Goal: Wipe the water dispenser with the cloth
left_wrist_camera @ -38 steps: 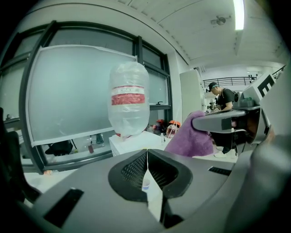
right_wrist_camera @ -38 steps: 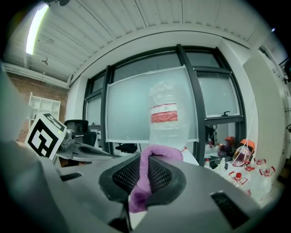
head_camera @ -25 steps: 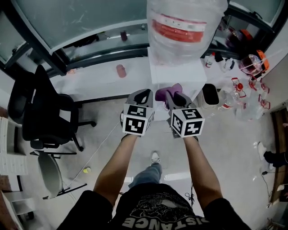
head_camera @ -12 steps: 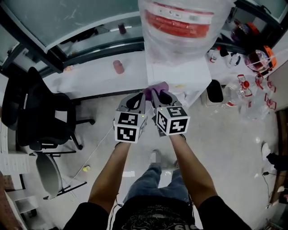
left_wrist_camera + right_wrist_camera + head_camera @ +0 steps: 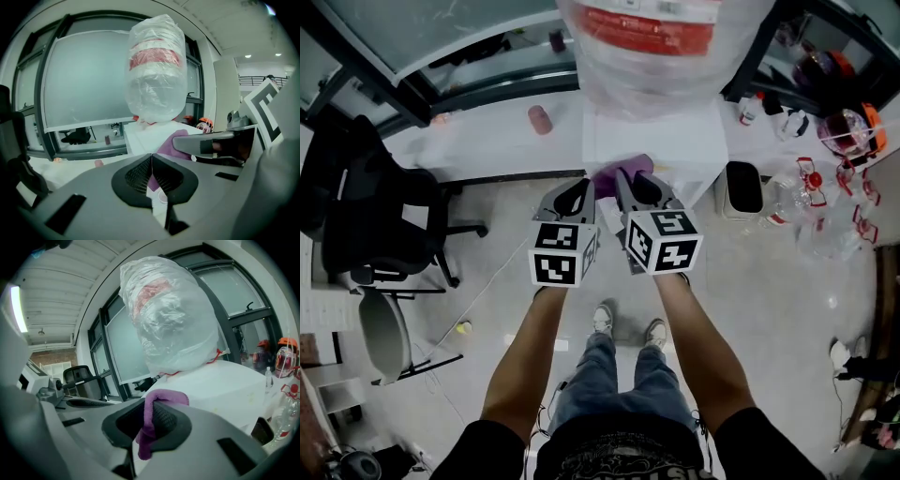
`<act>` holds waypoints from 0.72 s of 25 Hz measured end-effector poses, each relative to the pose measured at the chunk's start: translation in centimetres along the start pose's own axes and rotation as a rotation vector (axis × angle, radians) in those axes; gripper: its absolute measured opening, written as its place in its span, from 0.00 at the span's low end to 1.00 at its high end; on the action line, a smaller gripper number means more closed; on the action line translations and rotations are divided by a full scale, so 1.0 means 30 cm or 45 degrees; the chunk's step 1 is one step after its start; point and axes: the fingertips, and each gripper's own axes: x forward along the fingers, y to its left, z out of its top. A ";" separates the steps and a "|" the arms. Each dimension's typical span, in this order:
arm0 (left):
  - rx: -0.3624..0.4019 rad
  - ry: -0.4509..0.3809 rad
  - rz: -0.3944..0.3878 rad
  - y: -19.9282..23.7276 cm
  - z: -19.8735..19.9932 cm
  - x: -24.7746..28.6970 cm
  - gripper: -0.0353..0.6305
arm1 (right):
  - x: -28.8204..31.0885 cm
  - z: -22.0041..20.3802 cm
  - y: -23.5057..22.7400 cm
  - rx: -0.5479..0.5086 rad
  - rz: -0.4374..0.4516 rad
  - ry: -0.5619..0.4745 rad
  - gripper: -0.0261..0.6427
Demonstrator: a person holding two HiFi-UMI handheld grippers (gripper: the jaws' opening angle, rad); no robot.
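Head view: both grippers up side by side in front of the water dispenser (image 5: 649,141), marker cubes toward the camera. Left gripper (image 5: 577,192) sits just beside the right gripper (image 5: 636,186). Purple cloth (image 5: 617,172) bunches at the right gripper's tip, against the front edge of the dispenser's white body; can't confirm contact from here. The bottle (image 5: 652,42) on top of the dispenser is wrapped in a clear plastic bag. Black office chair (image 5: 370,220) well off to the left, dark bin (image 5: 741,187) on the floor just right of the dispenser, pink cup (image 5: 540,119) on the white worktop (image 5: 478,155) to the left. Left gripper view: fingers fully together, nothing between them. Cloth (image 5: 174,139) shows beyond them, under the right gripper's finger, which crosses in from the right. Bagged bottle stands upright straight ahead. Right gripper view: fingers clamped on the cloth (image 5: 149,425), a fold of it sticking up above the pads and a tail hanging below. Dispenser's white top (image 5: 225,380) is just past the fingers, bagged bottle (image 5: 168,315) above it.
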 end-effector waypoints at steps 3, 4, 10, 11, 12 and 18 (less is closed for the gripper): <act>-0.001 -0.007 0.020 -0.054 0.009 0.013 0.09 | -0.039 0.007 -0.054 -0.009 0.010 0.000 0.09; -0.001 -0.010 0.025 -0.073 0.012 0.017 0.09 | -0.052 0.010 -0.073 -0.012 0.013 -0.001 0.09; -0.001 -0.020 0.037 -0.183 0.033 0.048 0.09 | -0.131 0.033 -0.194 -0.026 0.006 -0.011 0.09; 0.001 -0.021 0.037 -0.202 0.037 0.054 0.09 | -0.144 0.038 -0.218 -0.025 0.001 -0.015 0.09; 0.004 -0.022 0.035 -0.222 0.040 0.060 0.09 | -0.158 0.043 -0.244 -0.024 -0.004 -0.019 0.09; 0.015 -0.010 0.028 -0.314 0.039 0.093 0.09 | -0.232 0.061 -0.385 -0.035 -0.045 -0.028 0.09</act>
